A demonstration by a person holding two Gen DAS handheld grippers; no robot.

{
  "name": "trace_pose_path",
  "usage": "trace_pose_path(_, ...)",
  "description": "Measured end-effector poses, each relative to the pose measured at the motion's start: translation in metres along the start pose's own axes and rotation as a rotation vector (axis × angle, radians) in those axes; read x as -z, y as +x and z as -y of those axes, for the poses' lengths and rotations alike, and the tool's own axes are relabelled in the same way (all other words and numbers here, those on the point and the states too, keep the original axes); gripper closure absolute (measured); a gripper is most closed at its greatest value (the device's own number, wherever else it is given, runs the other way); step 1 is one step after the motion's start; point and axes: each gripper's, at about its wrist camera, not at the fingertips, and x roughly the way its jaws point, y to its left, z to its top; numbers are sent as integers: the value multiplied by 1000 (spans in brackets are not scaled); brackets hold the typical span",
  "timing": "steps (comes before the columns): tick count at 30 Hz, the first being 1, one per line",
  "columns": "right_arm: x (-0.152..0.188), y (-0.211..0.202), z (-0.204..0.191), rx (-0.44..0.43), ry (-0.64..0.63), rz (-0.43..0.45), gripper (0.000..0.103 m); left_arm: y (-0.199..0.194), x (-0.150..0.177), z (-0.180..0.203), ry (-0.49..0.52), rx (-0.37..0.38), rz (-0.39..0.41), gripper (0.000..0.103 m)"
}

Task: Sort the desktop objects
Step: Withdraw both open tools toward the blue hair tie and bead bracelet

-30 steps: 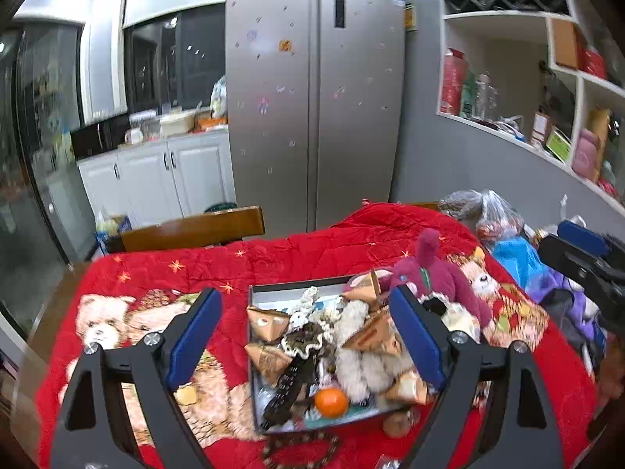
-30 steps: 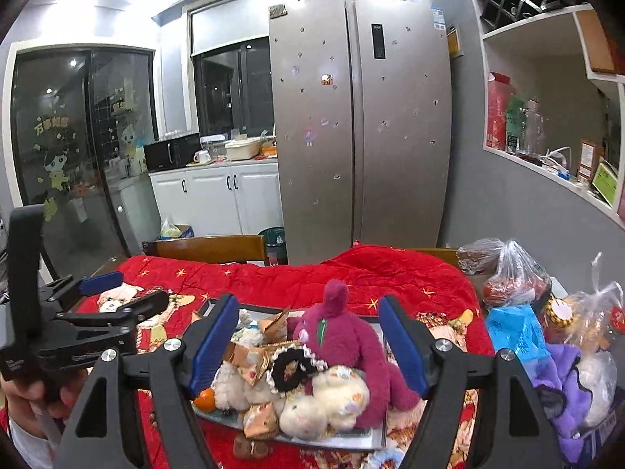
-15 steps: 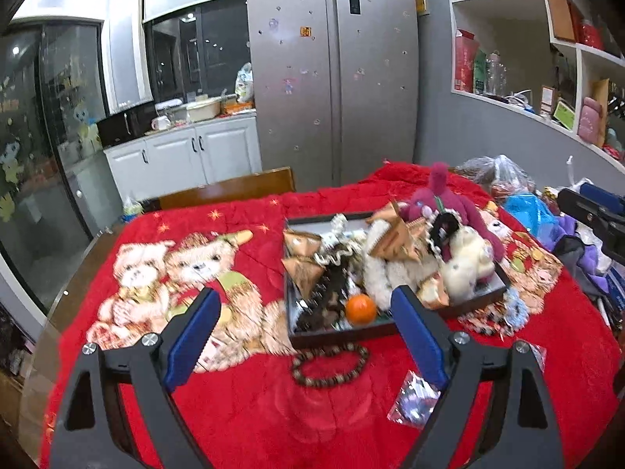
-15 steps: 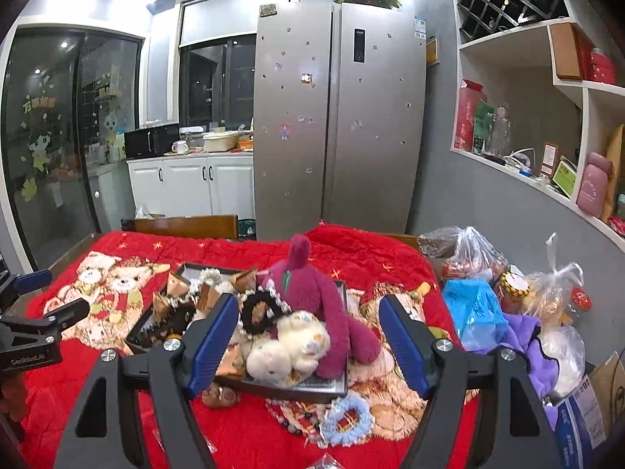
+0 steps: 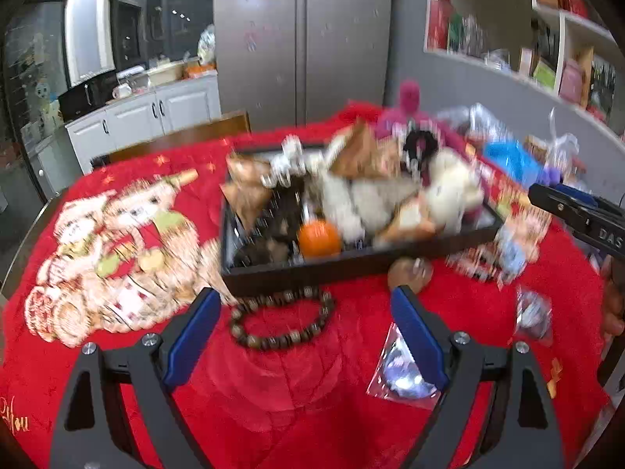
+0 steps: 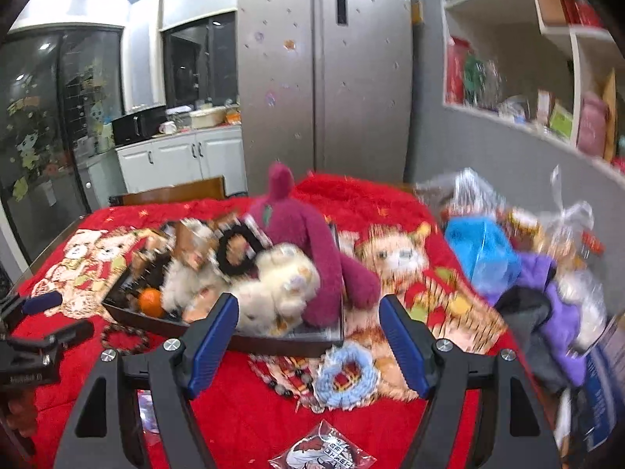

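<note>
A dark tray (image 5: pixel 351 264) sat on a surface covered with a red blanket (image 5: pixel 273 391) printed with teddy bears. The tray was heaped with small things: an orange (image 5: pixel 318 237) near its front edge, a cream plush toy (image 6: pixel 279 287), a magenta plush toy (image 6: pixel 308 230) and a black hair tie (image 6: pixel 234 252), with other items too blurred to name. Just in front of the tray lay a brown bead bracelet (image 5: pixel 281 320). A light blue scrunchie (image 6: pixel 347 373) lay in front of the tray's right corner, and a clear packet (image 5: pixel 402 379) lay further out from it. The left gripper (image 5: pixel 304 336) hung over the bracelet, jaws wide open and holding nothing. The right gripper (image 6: pixel 308 336) hung over the tray's front right corner, jaws also apart and empty. Plastic bags (image 6: pixel 484 250) were piled to the tray's right.
</note>
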Motion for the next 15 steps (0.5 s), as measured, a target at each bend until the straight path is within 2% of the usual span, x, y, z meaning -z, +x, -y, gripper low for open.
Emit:
trace_pose_path(4,21,31,0,56,-15,-99,27,18,10,4,3,4,-41,13)
trace_pose_path(15,47,62,-8,28,-24,-203,27,41,22,-4,-16,5,-100,13)
